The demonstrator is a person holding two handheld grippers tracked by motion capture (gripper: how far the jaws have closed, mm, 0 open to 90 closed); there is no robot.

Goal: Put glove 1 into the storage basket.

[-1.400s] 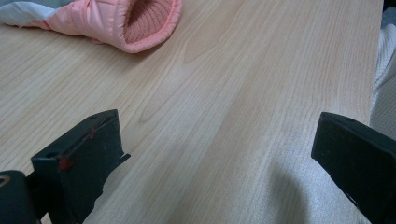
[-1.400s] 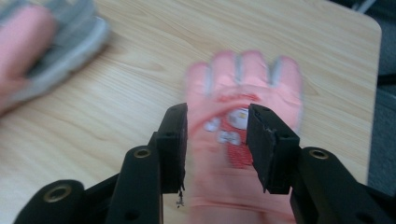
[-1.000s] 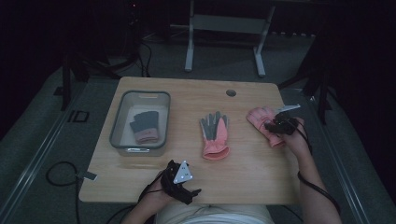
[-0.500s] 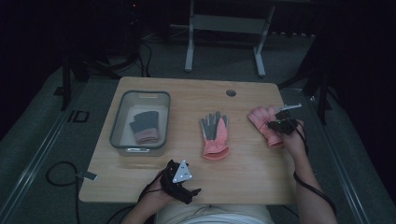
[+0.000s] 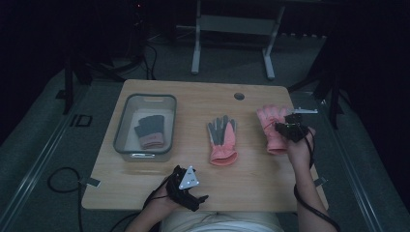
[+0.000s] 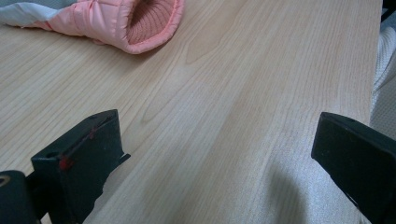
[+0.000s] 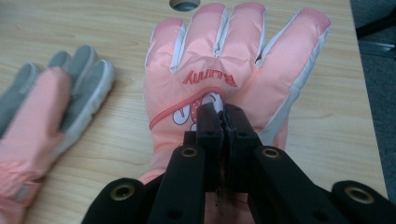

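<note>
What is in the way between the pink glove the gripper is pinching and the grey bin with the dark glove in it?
The other pink-and-grey glove lies flat on the table between the pinched pink glove and the grey bin. The right hand-held gripper would likely have to carry its glove over it. Nothing else visible lies between.

Pink glove's (image 7: 219, 88) cuff behind jaws

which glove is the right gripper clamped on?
The all-pink glove by the table's right edge, pinched at its back by the right gripper. The pink-and-grey glove lies mid-table; the dark one is in the bin.
</note>
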